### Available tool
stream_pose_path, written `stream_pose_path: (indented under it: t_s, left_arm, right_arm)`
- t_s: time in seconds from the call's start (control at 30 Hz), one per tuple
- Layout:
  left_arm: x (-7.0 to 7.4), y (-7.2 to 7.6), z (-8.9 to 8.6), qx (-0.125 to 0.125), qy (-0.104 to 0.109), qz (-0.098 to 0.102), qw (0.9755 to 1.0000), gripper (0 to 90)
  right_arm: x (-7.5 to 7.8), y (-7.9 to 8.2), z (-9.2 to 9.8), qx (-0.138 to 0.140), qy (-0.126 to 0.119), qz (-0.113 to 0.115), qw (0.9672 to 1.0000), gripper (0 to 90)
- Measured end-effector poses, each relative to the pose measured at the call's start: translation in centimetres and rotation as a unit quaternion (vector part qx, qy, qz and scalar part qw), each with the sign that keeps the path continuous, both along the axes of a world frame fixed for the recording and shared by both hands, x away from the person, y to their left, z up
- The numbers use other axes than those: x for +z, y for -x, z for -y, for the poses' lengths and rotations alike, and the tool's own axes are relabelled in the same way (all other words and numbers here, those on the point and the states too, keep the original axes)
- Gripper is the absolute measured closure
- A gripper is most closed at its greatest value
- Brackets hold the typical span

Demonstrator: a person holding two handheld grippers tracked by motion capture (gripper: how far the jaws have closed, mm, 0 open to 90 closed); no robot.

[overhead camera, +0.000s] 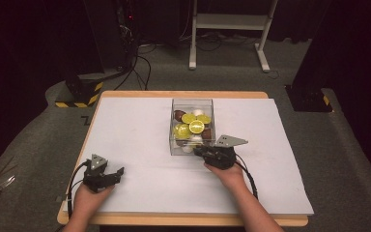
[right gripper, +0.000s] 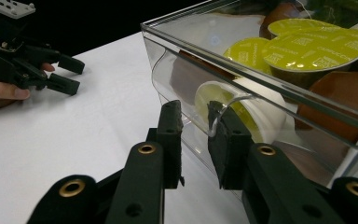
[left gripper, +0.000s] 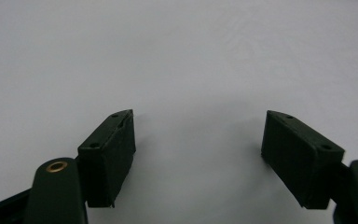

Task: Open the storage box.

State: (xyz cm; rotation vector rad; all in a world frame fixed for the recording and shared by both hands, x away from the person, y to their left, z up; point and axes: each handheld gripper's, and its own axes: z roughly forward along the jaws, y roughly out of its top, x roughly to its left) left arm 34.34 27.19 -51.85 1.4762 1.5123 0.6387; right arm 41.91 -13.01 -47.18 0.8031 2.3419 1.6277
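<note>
Resting low at the near left of the white surface [overhead camera: 140,169], the left hand-held gripper [overhead camera: 117,175] sits in the person's left hand [overhead camera: 88,199] with its jaws spread wide and nothing between them. In the left gripper view, its two black pads [left gripper: 114,154] frame bare white sheet. A black cable loops from its body back toward the near edge.

A little farther in and to the right, the person's right hand [overhead camera: 231,175] holds the right hand-held gripper [overhead camera: 199,151] against the near wall of a clear plastic box [overhead camera: 174,142]. The grey three-cornered plate on top of it tilts up to the right. In the right gripper view, the two jaws stand close together with a narrow gap left. One pad [right gripper: 170,128] is outside the box and the other sits at a curved cut-out in the clear wall. Whether the pads press on the wall cannot be told.

The box stands near the middle of the surface, slightly right of centre, and holds coffee capsules [overhead camera: 196,126]. Several show yellow-green foil lids, while others are brown or white. One white capsule [right gripper: 256,114] lies on its side just behind the cut-out.

Beyond the surface lies a dark carpeted floor with cables and the white legs of a frame [overhead camera: 263,53].
</note>
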Motion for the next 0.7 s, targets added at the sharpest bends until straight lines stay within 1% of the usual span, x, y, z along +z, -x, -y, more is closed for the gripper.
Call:
stream_pose_path:
  t_s: [0.1, 0.3, 0.57, 0.7]
  left_arm:
    - [0.0, 0.0, 0.1, 0.002, 0.003, 0.003, 1.0000, 26.3]
    - [0.0, 0.0, 0.1, 0.002, 0.002, 0.002, 1.0000, 26.2]
    - [0.0, 0.0, 0.1, 0.002, 0.003, 0.003, 1.0000, 26.3]
    - [0.0, 0.0, 0.0, 0.000, 0.001, 0.000, 1.0000, 26.2]
  right_arm:
    - [-0.1, -0.1, 0.3, 0.006, -0.006, -0.003, 1.0000, 77.8]
    - [0.0, 0.1, 0.5, 0.012, -0.004, -0.005, 0.9999, 79.3]
    - [0.0, 0.9, 0.8, 0.023, 0.001, 0.000, 0.9997, 80.9]
    - [0.0, 1.2, 0.9, 0.024, 0.000, 0.000, 0.9997, 81.4]
